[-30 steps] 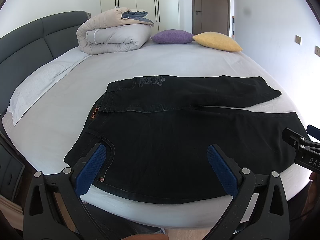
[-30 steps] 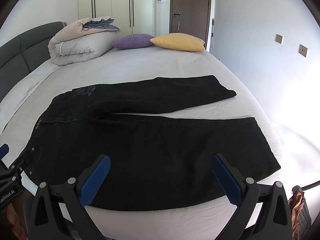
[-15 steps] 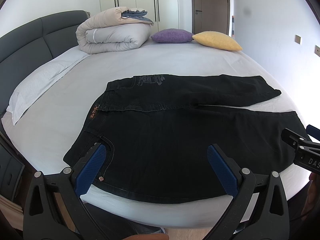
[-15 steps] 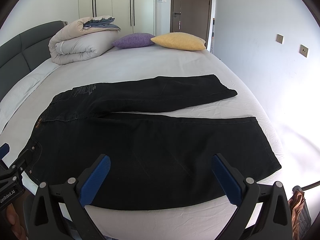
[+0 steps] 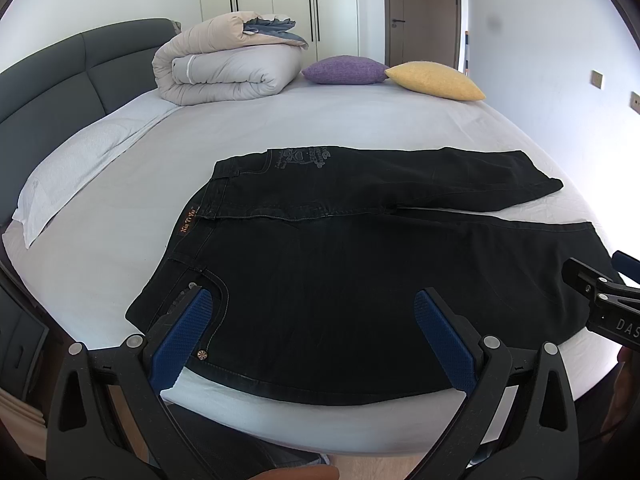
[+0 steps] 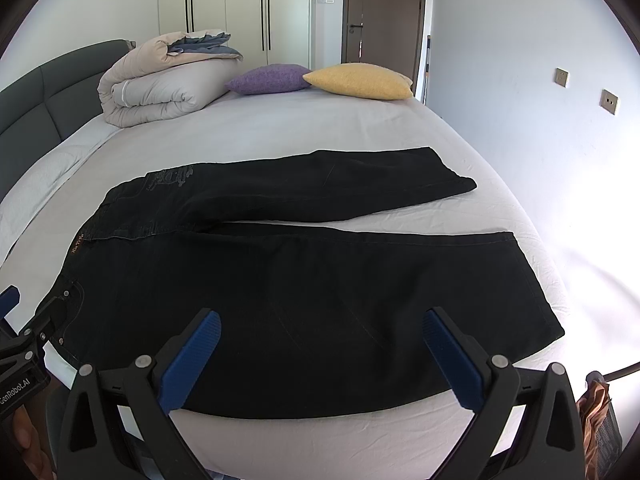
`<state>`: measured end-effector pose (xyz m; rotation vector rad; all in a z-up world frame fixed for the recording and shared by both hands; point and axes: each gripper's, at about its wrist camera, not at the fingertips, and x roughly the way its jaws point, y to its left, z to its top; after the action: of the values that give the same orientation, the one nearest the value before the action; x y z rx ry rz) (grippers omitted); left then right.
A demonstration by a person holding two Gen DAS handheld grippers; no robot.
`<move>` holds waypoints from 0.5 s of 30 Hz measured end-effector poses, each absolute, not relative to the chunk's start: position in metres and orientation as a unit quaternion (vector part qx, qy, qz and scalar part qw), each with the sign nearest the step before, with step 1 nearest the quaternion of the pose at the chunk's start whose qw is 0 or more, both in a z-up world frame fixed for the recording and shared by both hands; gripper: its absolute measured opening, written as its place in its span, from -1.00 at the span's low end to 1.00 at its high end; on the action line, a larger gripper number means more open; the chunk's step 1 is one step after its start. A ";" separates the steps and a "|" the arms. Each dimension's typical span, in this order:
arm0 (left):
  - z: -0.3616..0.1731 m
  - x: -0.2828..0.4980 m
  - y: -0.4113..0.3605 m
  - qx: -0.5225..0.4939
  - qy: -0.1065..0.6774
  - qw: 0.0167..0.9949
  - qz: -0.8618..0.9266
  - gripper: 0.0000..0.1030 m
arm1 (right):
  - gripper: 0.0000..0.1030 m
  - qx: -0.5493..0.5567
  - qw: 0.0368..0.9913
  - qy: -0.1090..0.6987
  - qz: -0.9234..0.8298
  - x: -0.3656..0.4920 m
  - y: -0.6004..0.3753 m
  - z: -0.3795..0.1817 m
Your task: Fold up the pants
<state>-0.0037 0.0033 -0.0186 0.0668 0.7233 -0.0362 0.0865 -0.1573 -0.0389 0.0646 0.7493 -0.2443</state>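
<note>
Black pants [image 5: 360,280] lie flat on the bed [image 5: 360,128], filling mid-frame, legs toward the right. Left gripper [image 5: 310,336] and right gripper [image 6: 320,348] hover at the near edge, jaws wide, holding nothing.

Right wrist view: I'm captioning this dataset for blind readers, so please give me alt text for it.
Black pants lie spread flat on a white bed, waistband to the left and both legs running right. The open right claw hovers over their near edge, holding nothing. A folded duvet, a purple cushion and a yellow cushion sit at the far side.
</note>
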 end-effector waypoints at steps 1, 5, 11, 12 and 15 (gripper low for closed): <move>-0.019 -0.004 0.003 0.033 0.354 0.935 -0.017 1.00 | 1.00 0.032 0.923 0.365 -0.119 0.088 -0.159 -0.038; -0.022 -0.006 0.003 0.034 0.355 0.934 -0.017 1.00 | 1.00 0.032 0.922 0.367 -0.118 0.087 -0.158 -0.039; -0.025 -0.008 0.002 0.039 0.352 0.935 -0.020 1.00 | 1.00 0.030 0.921 0.371 -0.117 0.086 -0.156 -0.043; -0.029 -0.006 0.001 0.038 0.353 0.935 -0.020 1.00 | 1.00 0.030 0.920 0.372 -0.116 0.086 -0.155 -0.043; -0.036 -0.006 -0.002 0.048 0.356 0.933 -0.027 1.00 | 1.00 0.029 0.918 0.380 -0.111 0.093 -0.157 -0.045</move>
<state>-0.0060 -0.0018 -0.0360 0.0974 0.7291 -0.0559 0.0927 -0.1572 -0.0445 0.0601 0.7811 -0.2275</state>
